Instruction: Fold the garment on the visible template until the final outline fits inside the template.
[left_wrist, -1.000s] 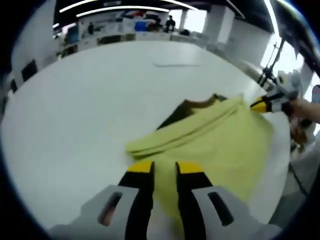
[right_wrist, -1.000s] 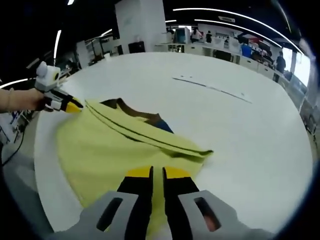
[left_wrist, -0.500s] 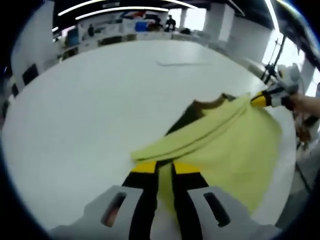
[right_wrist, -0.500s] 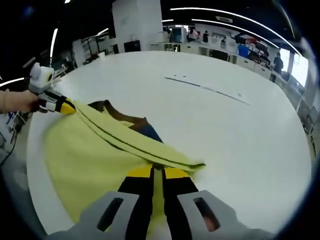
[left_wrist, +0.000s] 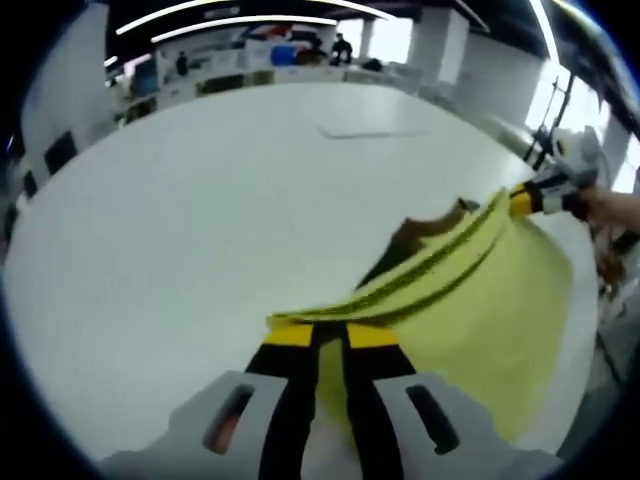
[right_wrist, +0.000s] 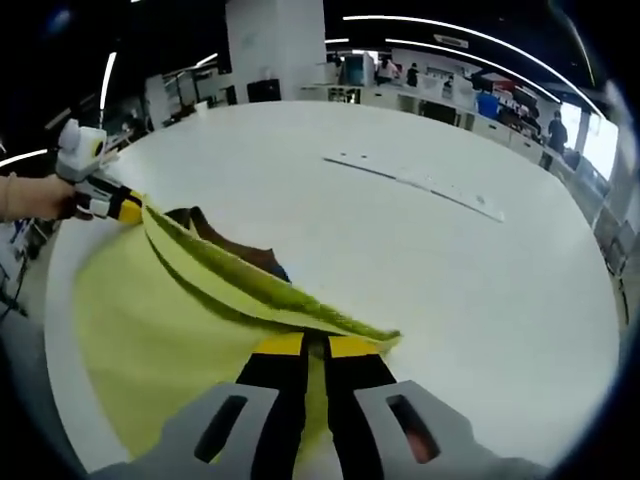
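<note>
A yellow garment (left_wrist: 490, 300) with a dark brown part (left_wrist: 420, 235) lies near the edge of a white table (left_wrist: 200, 220). My left gripper (left_wrist: 328, 335) is shut on one end of its folded edge. My right gripper (left_wrist: 525, 202), coming in from the right, grips the other end. In the right gripper view my right gripper (right_wrist: 315, 345) is shut on the yellow garment (right_wrist: 150, 330), and my left gripper (right_wrist: 125, 207) holds the far corner. The edge between them is raised off the table and taut. A thin dark line (right_wrist: 420, 180) marks the table further off.
A hand (right_wrist: 30, 195) holds the left gripper. The table edge (right_wrist: 60, 400) runs close beside the garment. The same thin line (left_wrist: 370, 130) crosses the wide bare tabletop beyond. Desks, screens and people stand far behind.
The left jaws have closed onto the yellow edge. Both grippers have lifted the folded edge, which now stands up from the table, with more of the underside showing.
</note>
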